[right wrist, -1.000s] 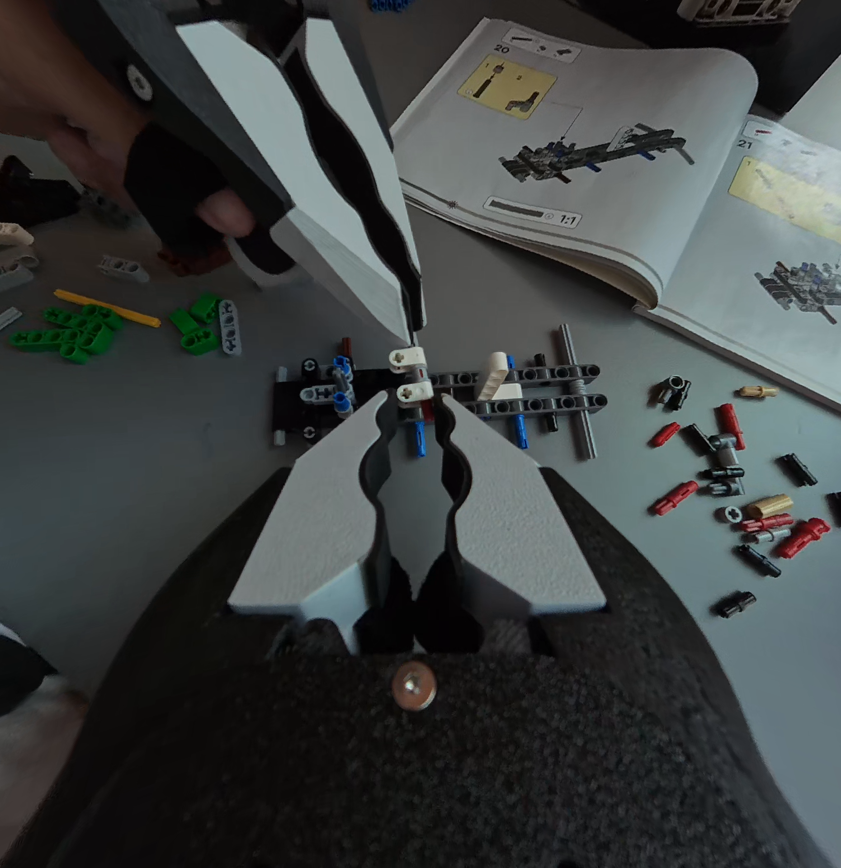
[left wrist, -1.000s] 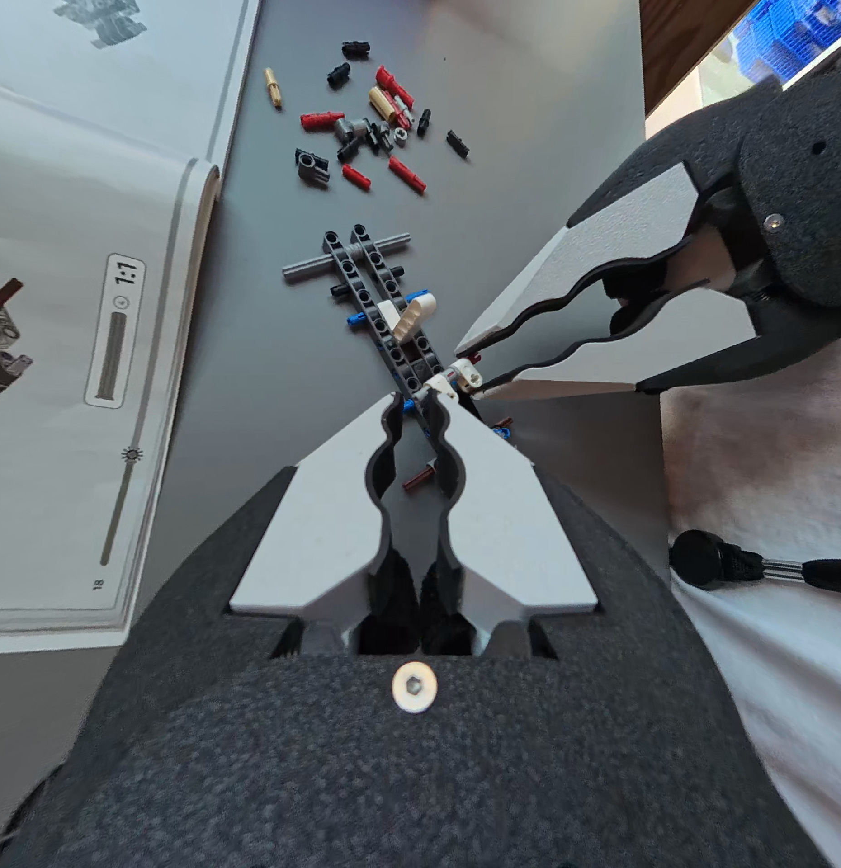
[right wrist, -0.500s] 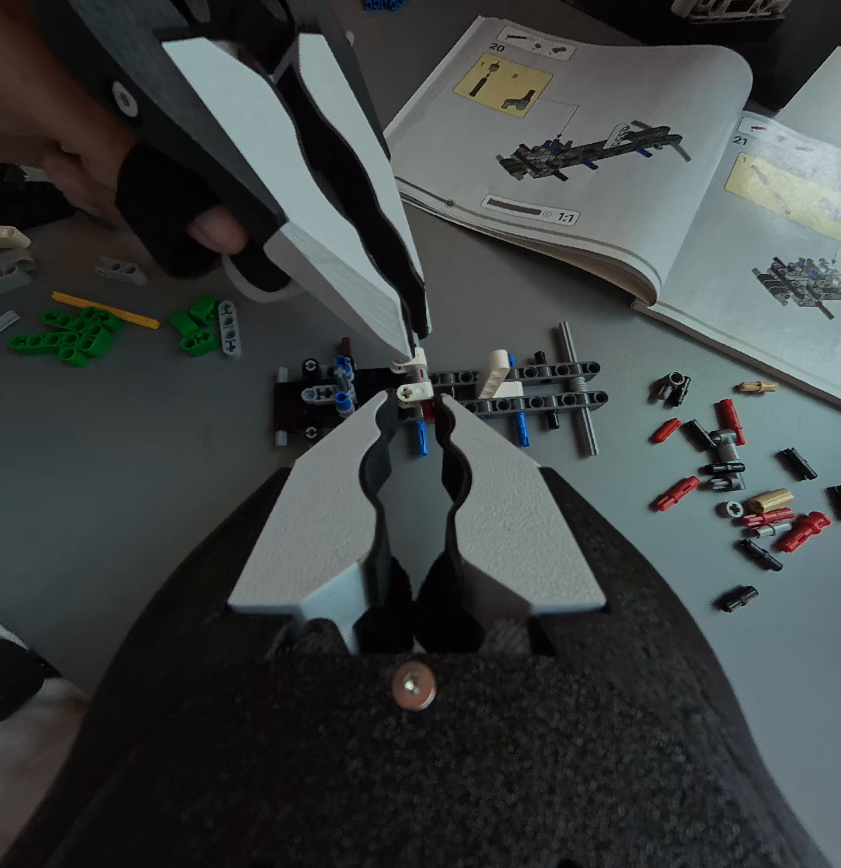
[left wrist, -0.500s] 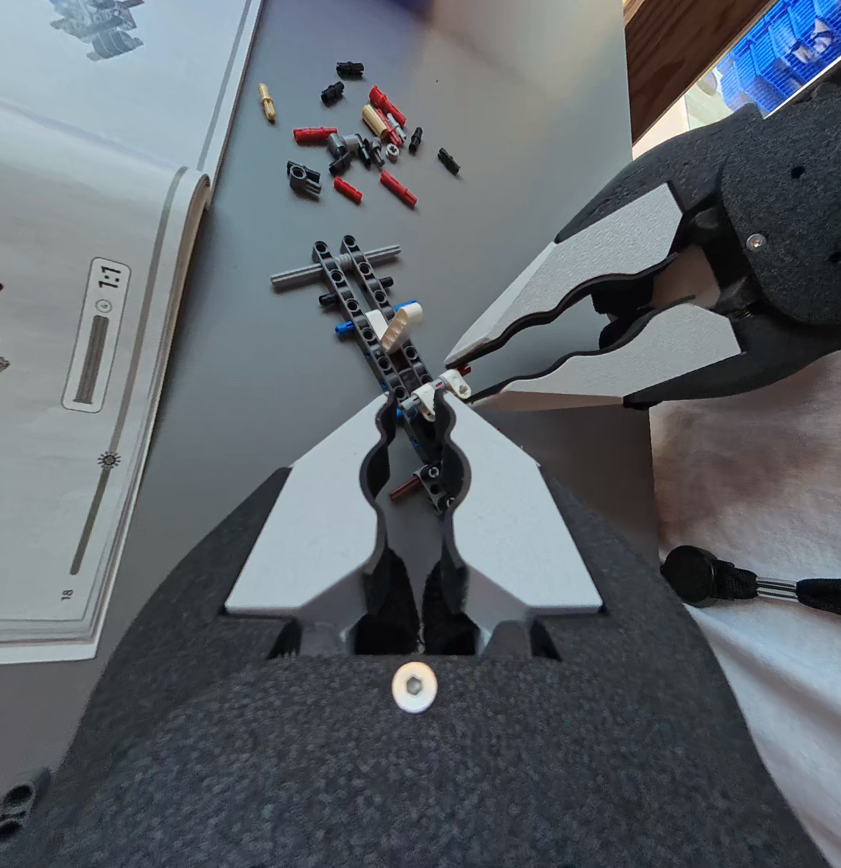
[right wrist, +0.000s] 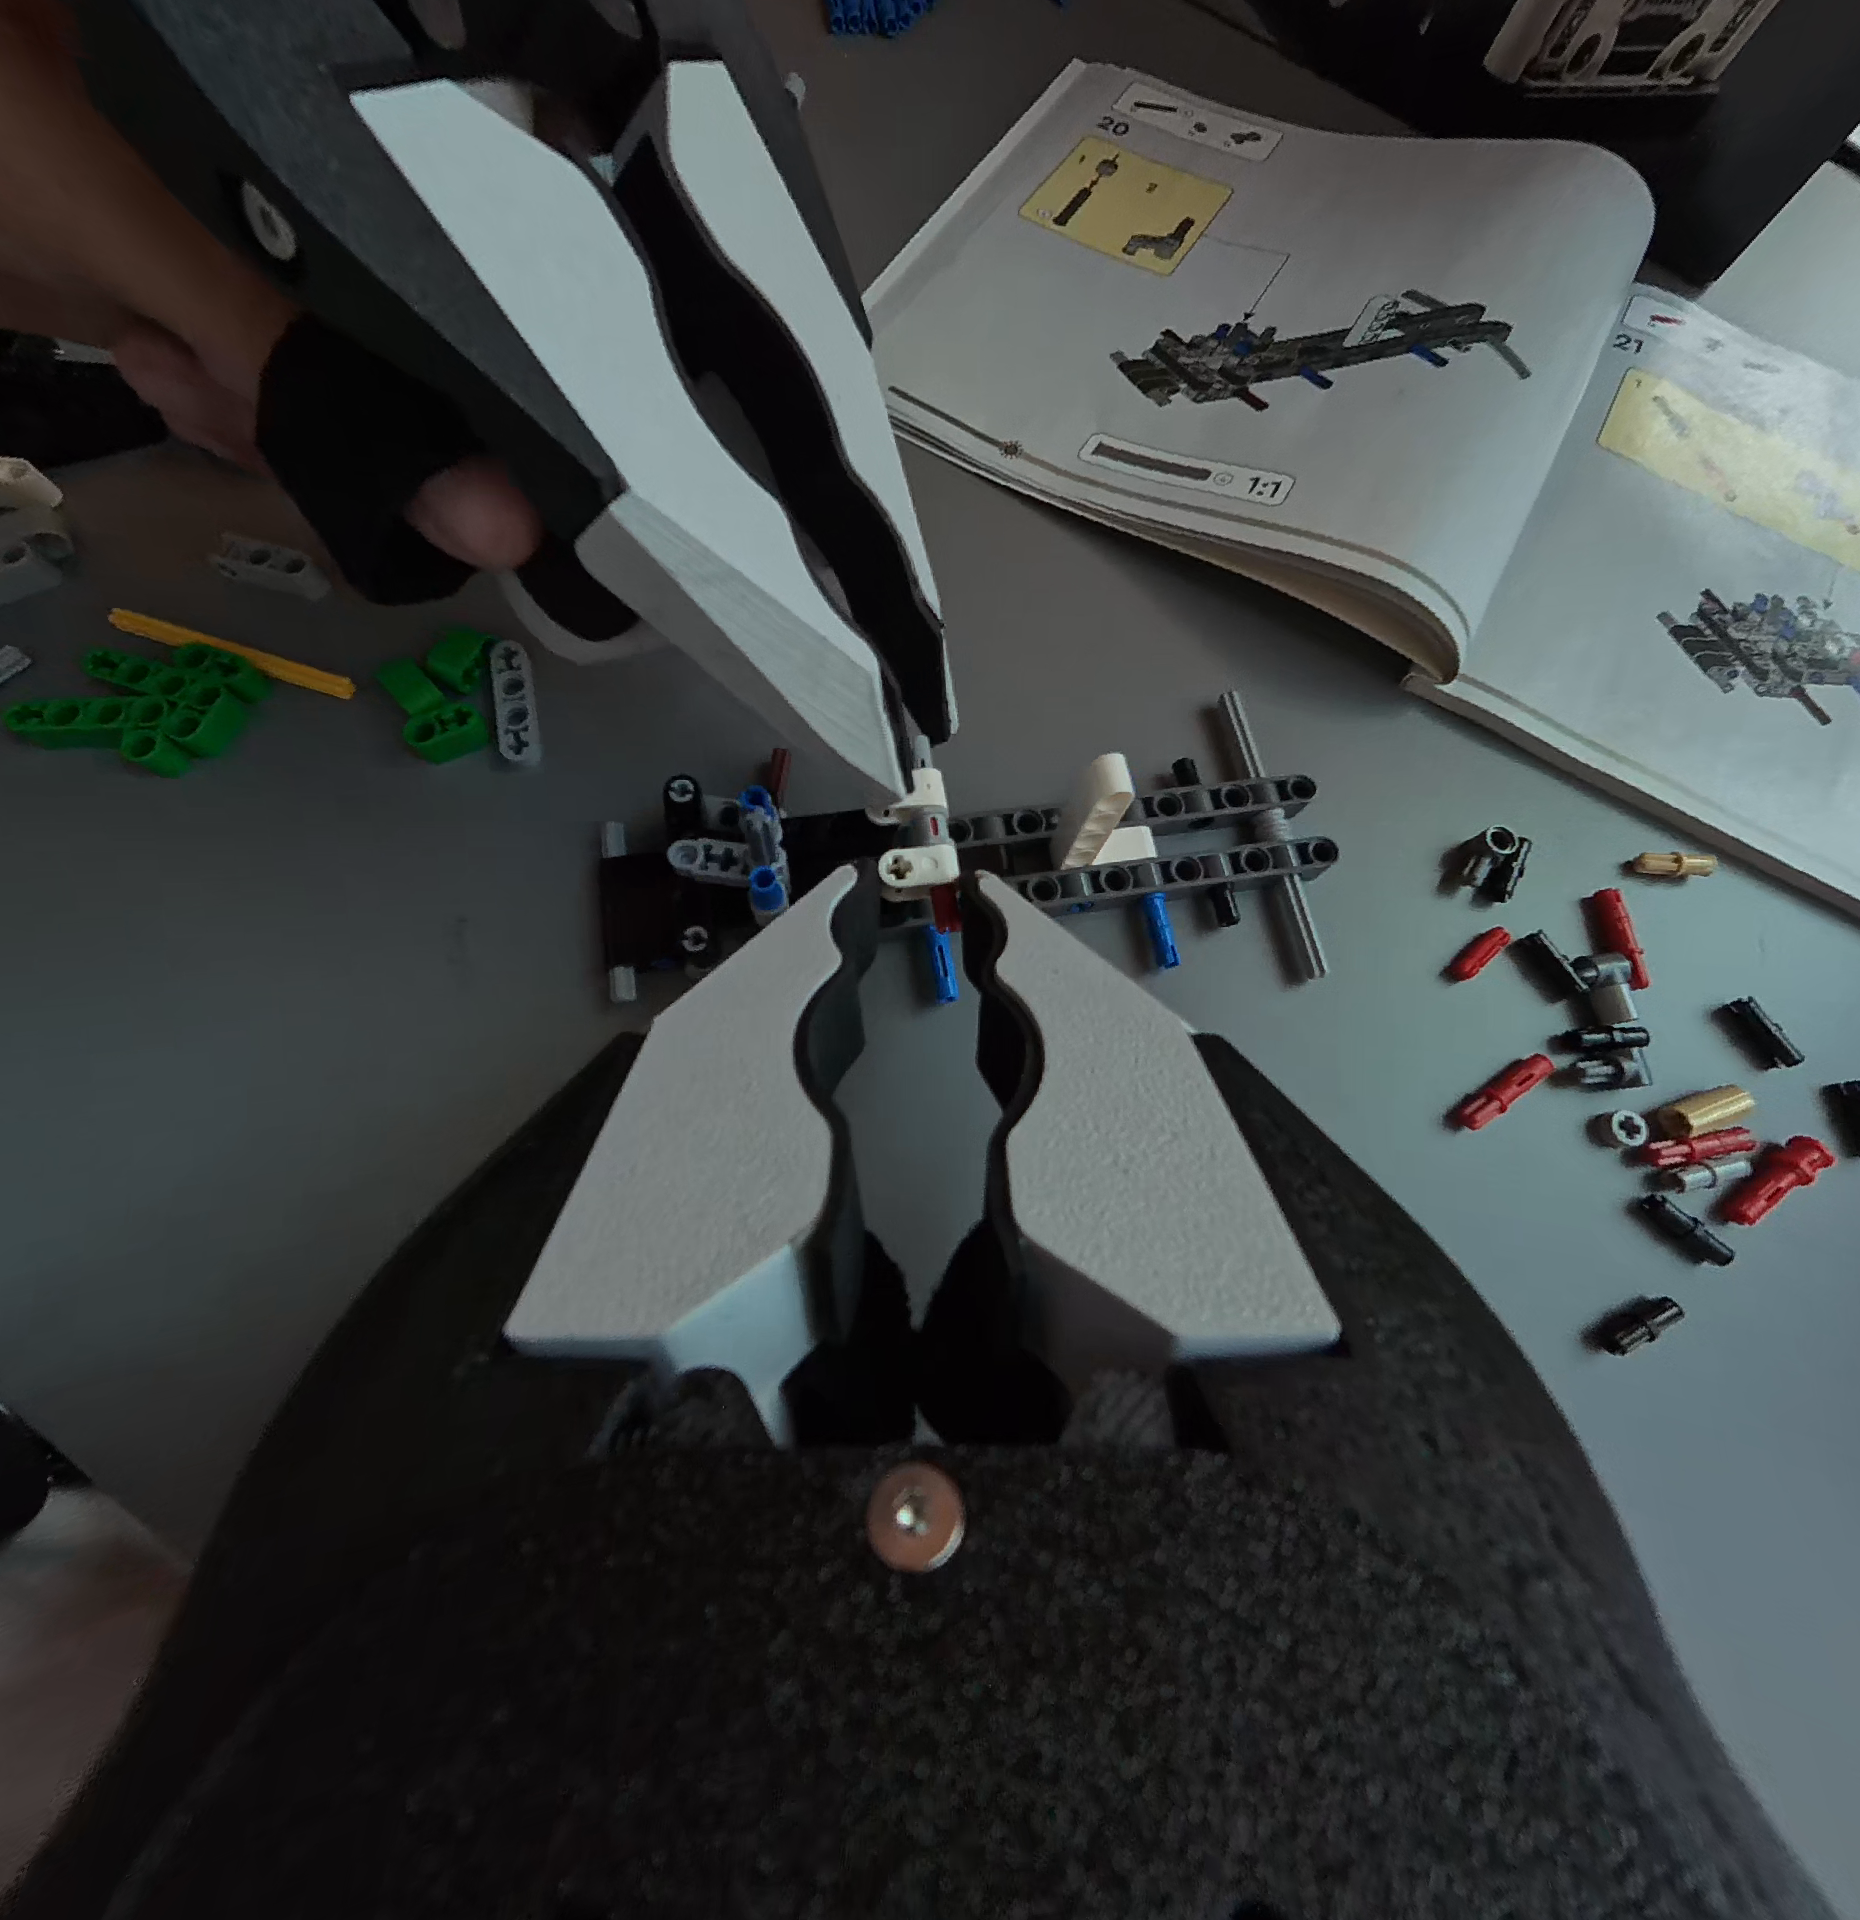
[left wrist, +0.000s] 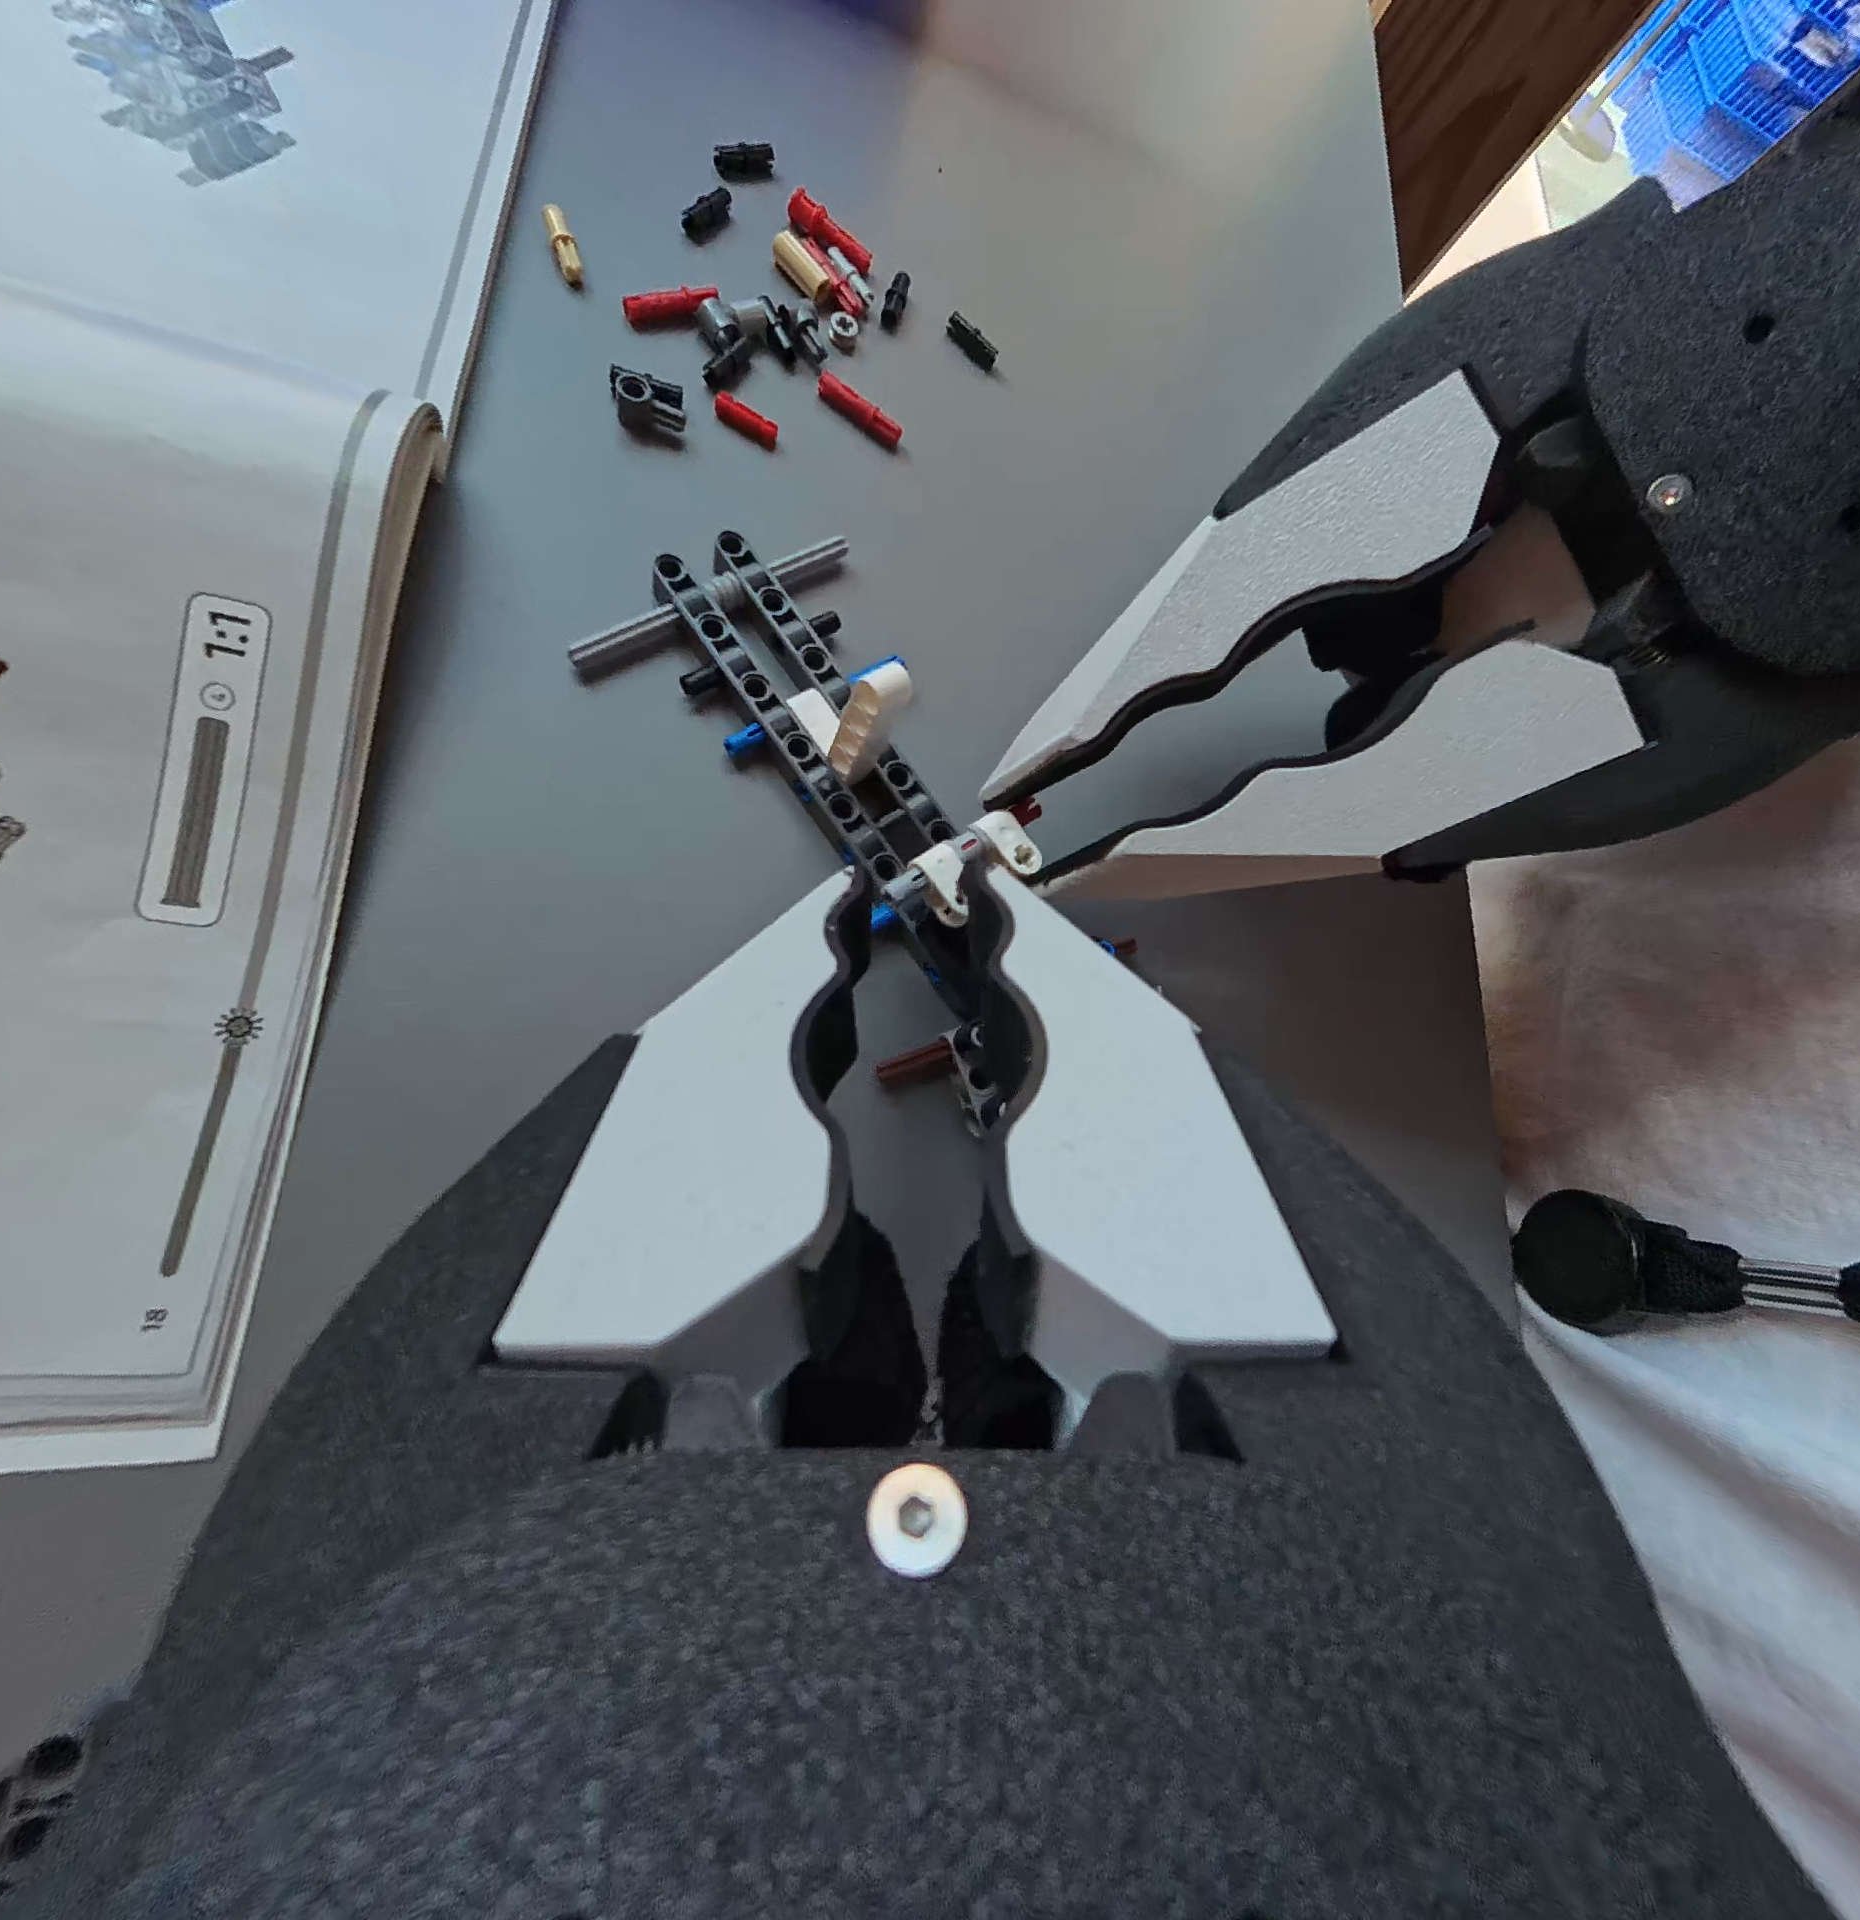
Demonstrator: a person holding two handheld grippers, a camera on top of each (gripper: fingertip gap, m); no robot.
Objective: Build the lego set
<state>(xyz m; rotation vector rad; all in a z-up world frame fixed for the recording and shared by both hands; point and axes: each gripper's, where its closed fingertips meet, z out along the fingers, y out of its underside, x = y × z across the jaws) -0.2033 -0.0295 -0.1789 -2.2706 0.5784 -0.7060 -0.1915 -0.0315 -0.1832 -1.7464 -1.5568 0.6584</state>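
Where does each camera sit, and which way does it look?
Left wrist view: on the left gripper, facing along the model to loose pins; right gripper enters.
Right wrist view: on the right gripper, facing across the model to the booklet; left gripper and hand show.
Both share model, pins, booklet.

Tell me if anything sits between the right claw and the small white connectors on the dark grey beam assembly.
Nothing visible does. The right claw is open, right at the two small white connectors on the dark grey beam assembly. The left claw comes in from the far side, its tips at the same connectors.
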